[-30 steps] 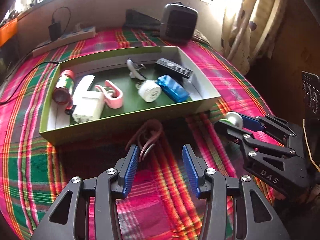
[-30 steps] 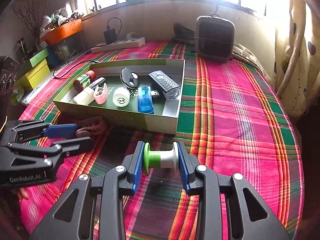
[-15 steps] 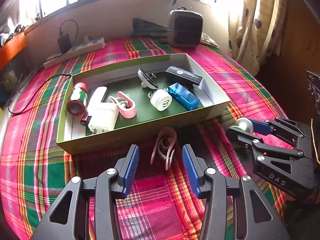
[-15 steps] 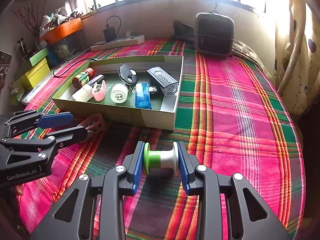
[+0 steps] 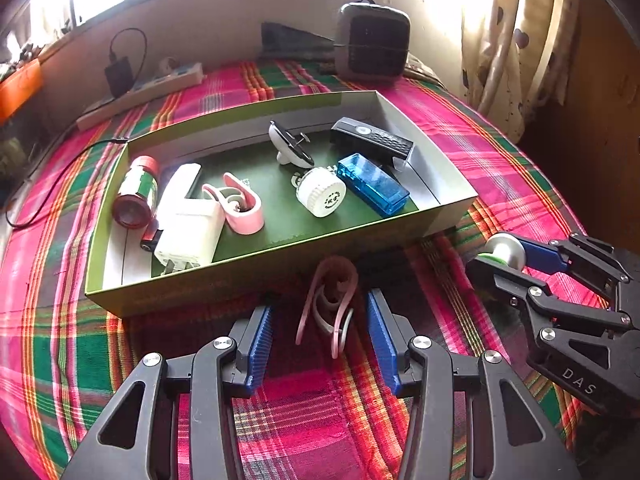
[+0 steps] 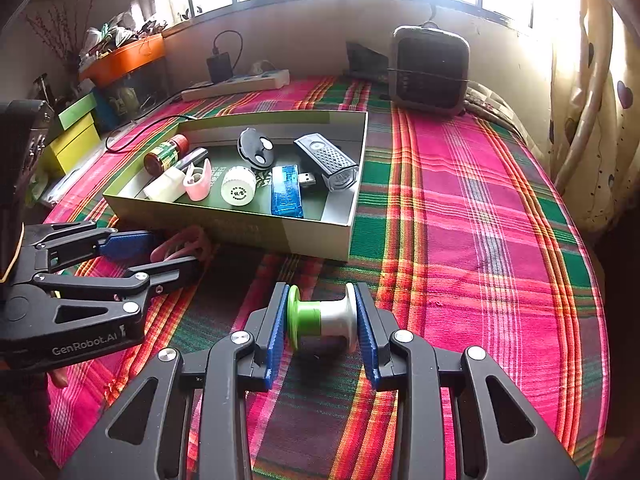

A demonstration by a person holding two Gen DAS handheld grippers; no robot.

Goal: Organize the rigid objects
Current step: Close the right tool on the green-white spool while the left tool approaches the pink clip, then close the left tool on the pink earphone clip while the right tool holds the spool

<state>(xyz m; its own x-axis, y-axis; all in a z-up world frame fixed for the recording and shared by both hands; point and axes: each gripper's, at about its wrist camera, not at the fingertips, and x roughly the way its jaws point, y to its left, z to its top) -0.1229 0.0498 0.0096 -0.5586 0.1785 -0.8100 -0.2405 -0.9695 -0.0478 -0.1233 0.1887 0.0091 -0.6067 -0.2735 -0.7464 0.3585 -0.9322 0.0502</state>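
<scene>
A green box on the plaid cloth holds a red-capped bottle, a white charger, a pink clip, a white cap, a blue USB stick and a black remote. My left gripper is open, its fingers either side of a pink strap with a ring lying just in front of the box. My right gripper is shut on a green-and-white spool just above the cloth.
A dark speaker and a power strip with a charger stand at the back by the wall. Coloured boxes and an orange tray crowd the left. A curtain hangs at the right edge.
My left gripper has closed in on the pink strap, which now lies between its open fingers. My right gripper still holds the spool, shifted slightly.
</scene>
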